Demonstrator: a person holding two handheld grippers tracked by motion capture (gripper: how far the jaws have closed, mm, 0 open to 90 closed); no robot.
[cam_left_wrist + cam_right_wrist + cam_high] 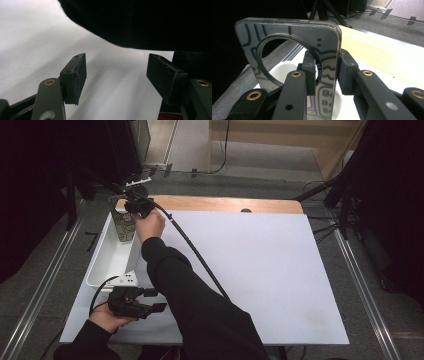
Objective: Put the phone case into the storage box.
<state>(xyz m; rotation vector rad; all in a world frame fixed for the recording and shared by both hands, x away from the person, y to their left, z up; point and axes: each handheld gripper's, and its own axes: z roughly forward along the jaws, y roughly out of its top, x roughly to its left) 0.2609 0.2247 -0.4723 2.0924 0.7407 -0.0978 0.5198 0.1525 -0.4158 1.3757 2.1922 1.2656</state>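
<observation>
1. The high view looks forward and down from above the person's side, taking in the whole white surface (260, 270) and the white bin (107, 257) at its left edge.
2. The left gripper view sits low and close, looking along the left tongs (117, 77) across that surface towards a dark sleeve (140, 22).
3. The right gripper view rides the right tongs (327, 72), very close to a phone case (287, 50) above the same bin (284, 70).

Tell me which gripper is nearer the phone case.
Right. The right gripper has its jaws shut on the phone case over the white bin; the left gripper rests open near the table's front edge.
</observation>
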